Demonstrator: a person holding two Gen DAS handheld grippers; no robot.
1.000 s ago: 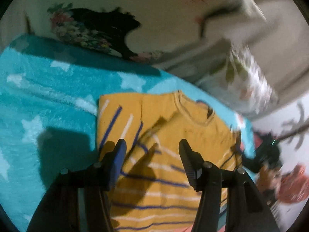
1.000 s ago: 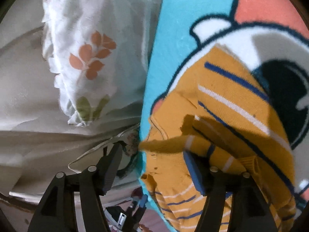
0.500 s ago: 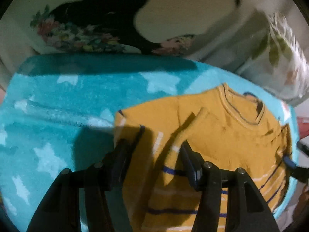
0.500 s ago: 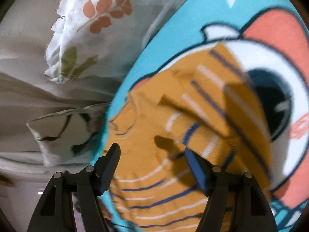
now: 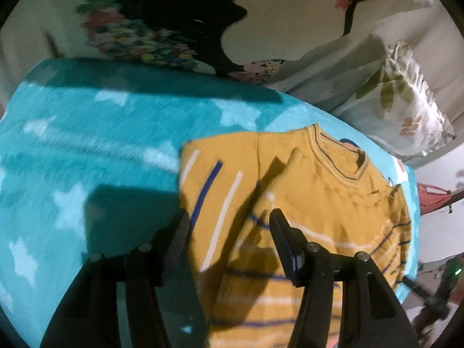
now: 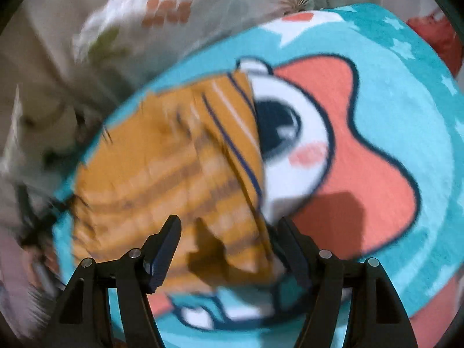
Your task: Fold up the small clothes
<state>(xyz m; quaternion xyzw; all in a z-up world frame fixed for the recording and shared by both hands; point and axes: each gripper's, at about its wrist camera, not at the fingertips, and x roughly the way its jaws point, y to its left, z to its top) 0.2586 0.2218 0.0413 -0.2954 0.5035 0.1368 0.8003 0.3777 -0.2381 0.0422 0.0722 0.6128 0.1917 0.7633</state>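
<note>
Both grippers' tongs apart, left gripper [image 5: 229, 223] pulled back (sweater [image 5: 304, 203] farther), right gripper [image 6: 229, 232] swung over blanket [image 6: 406, 116].

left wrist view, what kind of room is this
Probably a bedroom, on a bed. A teal star blanket is spread as the work surface, leaf-print pillows sit beside it, and printed bedding lies behind. The yellow sweater lies on the blanket.

Open teal blanket [image 5: 87, 150] is seen to the left of the yellow sweater [image 5: 304, 203], with nothing standing on it. Passage beyond the blanket's far edge is blocked by a floral pillow [image 5: 400, 107] and a printed cushion [image 5: 174, 37]. In the right wrist view, bare blanket [image 6: 406, 116] is offered to the right of the sweater [image 6: 162, 159]; pale bedding [image 6: 130, 29] closes off the left.
</note>
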